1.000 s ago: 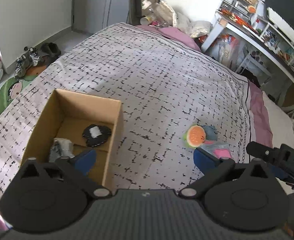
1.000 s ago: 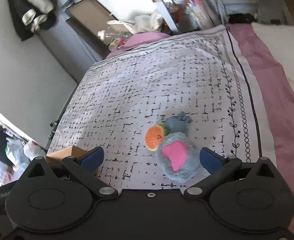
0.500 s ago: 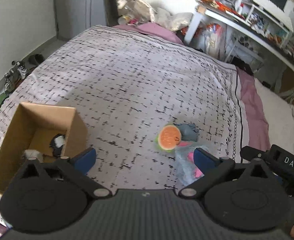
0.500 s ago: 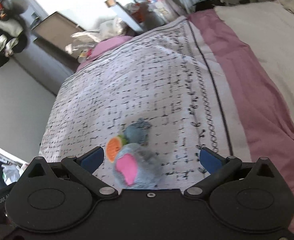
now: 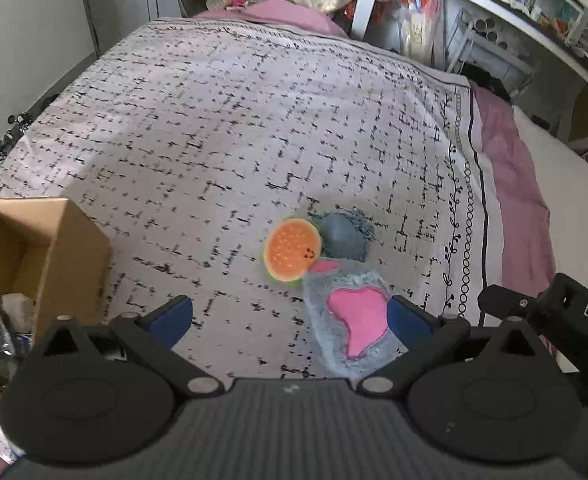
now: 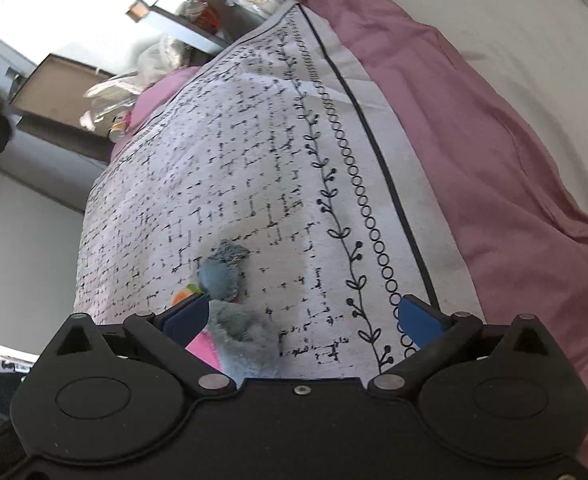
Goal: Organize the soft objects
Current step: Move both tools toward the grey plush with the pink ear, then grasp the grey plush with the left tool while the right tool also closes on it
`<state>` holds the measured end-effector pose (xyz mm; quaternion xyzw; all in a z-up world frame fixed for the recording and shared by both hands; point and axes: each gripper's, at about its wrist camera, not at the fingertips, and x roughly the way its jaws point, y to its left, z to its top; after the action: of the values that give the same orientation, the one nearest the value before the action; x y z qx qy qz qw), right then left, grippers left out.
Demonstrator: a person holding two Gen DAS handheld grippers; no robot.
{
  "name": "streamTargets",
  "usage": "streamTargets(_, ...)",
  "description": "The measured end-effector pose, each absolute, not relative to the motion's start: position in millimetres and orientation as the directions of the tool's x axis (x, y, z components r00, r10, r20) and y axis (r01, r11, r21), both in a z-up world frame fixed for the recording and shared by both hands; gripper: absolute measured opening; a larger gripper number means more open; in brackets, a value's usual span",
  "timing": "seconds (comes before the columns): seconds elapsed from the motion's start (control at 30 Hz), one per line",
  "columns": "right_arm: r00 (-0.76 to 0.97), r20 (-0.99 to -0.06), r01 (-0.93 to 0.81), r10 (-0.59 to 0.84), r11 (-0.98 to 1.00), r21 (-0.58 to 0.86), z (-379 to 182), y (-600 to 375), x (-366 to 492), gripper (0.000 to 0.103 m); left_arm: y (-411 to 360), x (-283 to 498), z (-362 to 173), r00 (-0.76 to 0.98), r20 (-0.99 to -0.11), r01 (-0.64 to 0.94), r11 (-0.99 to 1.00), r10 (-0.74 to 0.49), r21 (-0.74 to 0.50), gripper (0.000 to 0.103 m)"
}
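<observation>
At the left edge of the bed (image 5: pixel 253 100) stands an open cardboard box (image 5: pixel 65 248), and inside it I see some crumpled things (image 5: pixel 9 320) that I cannot identify. My left gripper (image 5: pixel 289 316) hovers above the patterned bedspread (image 5: pixel 213 140) with its jaws wide apart and nothing between them. A little further toward the right edge of the bed lie the soft objects in one small group. There is a round orange plush fruit (image 5: pixel 291 249) with a green rim, and it touches a blue-grey plush ball (image 5: pixel 342 236) with a fringe. Just in front of both lies a fluffy blue plush toy with a pink patch (image 5: pixel 354 328), touching them; its right side is just beside the right finger of my left gripper, but whether they touch I cannot tell. My right gripper (image 6: pixel 302 320) is also spread open and holds nothing. In its view the fluffy blue toy sits just beside its left finger. Beyond the bordered edge of the bedspread a purple sheet (image 6: pixel 494 160) covers the right side of the bed.
</observation>
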<state>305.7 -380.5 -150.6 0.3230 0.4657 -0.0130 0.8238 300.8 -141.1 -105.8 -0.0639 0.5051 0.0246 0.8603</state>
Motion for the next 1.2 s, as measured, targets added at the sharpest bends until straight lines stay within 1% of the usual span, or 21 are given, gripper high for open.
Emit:
streamTargets(0.07, 0.557, -0.786, 0.347, 0.268, 0.785, 0.513, -157, -385, 308, 0.085, -148, 306, -111, 0.482, -0.876, -0.109, 0.991, -0.019, -0.082, 0.102)
streamTargets(0.1, 0.543, -0.797, 0.359, 0.266, 0.784, 0.506, -162, -387, 311, 0.083, -150, 308, -113, 0.480, -0.877, -0.110, 0.990, -0.019, -0.082, 0.102)
streamTargets(0.17, 0.514, -0.812, 0.371, 0.277, 0.782, 0.501, -173, -388, 316, 0.071, -155, 312, -115, 0.479, -0.878, -0.114, 0.990, -0.020, -0.085, 0.102)
streamTargets(0.23, 0.491, -0.819, 0.376, 0.296, 0.776, 0.506, -181, -388, 319, 0.065, -160, 314, -116, 0.488, -0.873, -0.116, 0.989, -0.024, -0.092, 0.102)
streamTargets(0.37, 0.447, -0.819, 0.399, 0.361, 0.738, 0.544, -197, -388, 323, 0.062, -172, 321, -121, 0.494, -0.868, -0.111, 0.988, -0.040, -0.109, 0.100)
streamTargets(0.5, 0.429, -0.823, 0.448, 0.374, 0.703, 0.553, -206, -394, 324, 0.062, -181, 327, -131, 0.487, -0.873, -0.114, 0.989, -0.024, -0.091, 0.098)
streamTargets(0.67, 0.409, -0.816, 0.448, 0.407, 0.690, 0.569, -212, -387, 325, 0.062, -178, 329, -147, 0.465, -0.885, -0.133, 0.987, -0.021, -0.093, 0.089)
streamTargets(0.73, 0.406, -0.817, 0.443, 0.410, 0.694, 0.568, -212, -385, 325, 0.062, -175, 328, -151, 0.462, -0.887, -0.133, 0.987, -0.019, -0.090, 0.082)
streamTargets(0.77, 0.407, -0.815, 0.437, 0.412, 0.696, 0.570, -211, -383, 325, 0.062, -172, 327, -153, 0.461, -0.887, -0.135, 0.986, -0.023, -0.096, 0.081)
streamTargets(0.83, 0.407, -0.816, 0.414, 0.410, 0.714, 0.565, -209, -379, 326, 0.062, -164, 323, -153, 0.463, -0.886, -0.145, 0.983, -0.032, -0.111, 0.075)
streamTargets(0.97, 0.406, -0.816, 0.393, 0.410, 0.728, 0.561, -207, -369, 327, 0.062, -152, 316, -148, 0.478, -0.878, -0.155, 0.981, -0.025, -0.113, 0.070)
streamTargets(1.03, 0.411, -0.803, 0.377, 0.430, 0.722, 0.580, -206, -364, 326, 0.062, -143, 312, -146, 0.484, -0.874, -0.167, 0.977, -0.038, -0.135, 0.059)
streamTargets(1.07, 0.413, -0.795, 0.367, 0.444, 0.718, 0.592, -205, -362, 326, 0.062, -138, 310, -145, 0.486, -0.873, -0.174, 0.973, -0.050, -0.152, 0.055)
streamTargets(1.13, 0.410, -0.781, 0.333, 0.471, 0.720, 0.609, -202, -354, 326, 0.062, -131, 307, -145, 0.488, -0.870, -0.179, 0.967, -0.071, -0.179, 0.037)
streamTargets(1.17, 0.410, -0.780, 0.321, 0.472, 0.726, 0.608, -200, -349, 325, 0.062, -127, 306, -145, 0.486, -0.870, -0.180, 0.965, -0.082, -0.192, 0.033)
streamTargets(1.2, 0.412, -0.780, 0.314, 0.471, 0.731, 0.606, -198, -346, 325, 0.062, -124, 304, -145, 0.484, -0.870, -0.183, 0.961, -0.094, -0.205, 0.026)
